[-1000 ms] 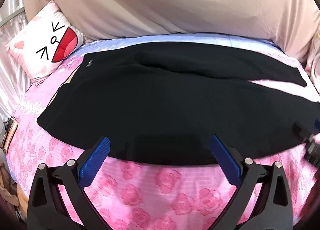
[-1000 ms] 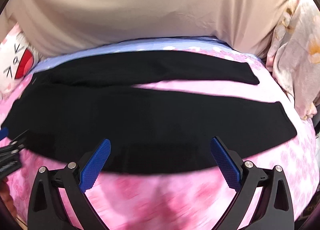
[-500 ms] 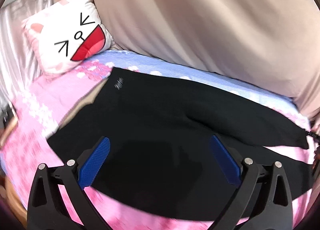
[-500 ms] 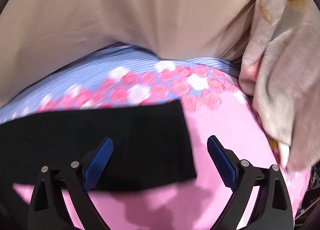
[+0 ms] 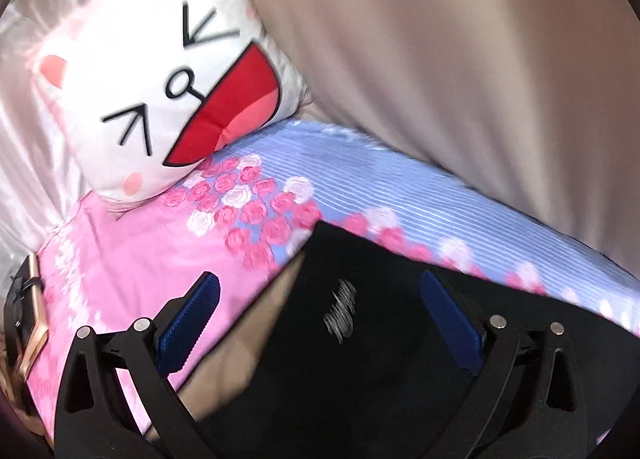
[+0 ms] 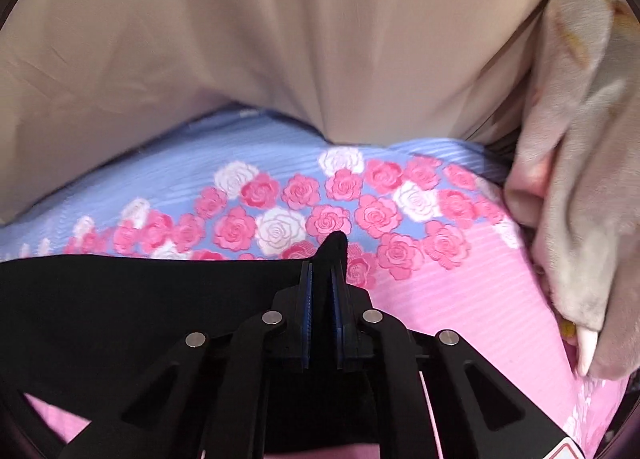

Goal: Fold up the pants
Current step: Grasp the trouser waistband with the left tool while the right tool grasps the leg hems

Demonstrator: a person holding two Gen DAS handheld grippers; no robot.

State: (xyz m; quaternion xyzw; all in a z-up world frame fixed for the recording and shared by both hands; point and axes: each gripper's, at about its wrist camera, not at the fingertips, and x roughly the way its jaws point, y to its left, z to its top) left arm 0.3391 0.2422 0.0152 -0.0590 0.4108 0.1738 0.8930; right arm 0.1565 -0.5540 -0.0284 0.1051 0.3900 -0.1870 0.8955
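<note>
Black pants (image 5: 380,359) lie on a pink rose-print bed sheet (image 5: 132,259). In the left wrist view the waistband corner with a small grey logo (image 5: 340,311) lies between the blue pads of my open left gripper (image 5: 320,319), just above the cloth. A tan lining shows at the waist opening (image 5: 256,335). In the right wrist view my right gripper (image 6: 322,279) is shut on the far corner of a pant leg hem (image 6: 334,245), and the leg (image 6: 140,299) stretches away to the left.
A white cat-face cushion (image 5: 160,91) leans at the bed's far left corner. A beige curtain (image 6: 280,39) hangs behind the bed. A cream floral blanket (image 6: 580,179) is bunched at the right edge. A phone-like object (image 5: 32,319) lies at the left edge.
My right gripper has closed on the pant leg's hem corner. My left gripper has moved up and left over the pants to the waistband corner and stays open.
</note>
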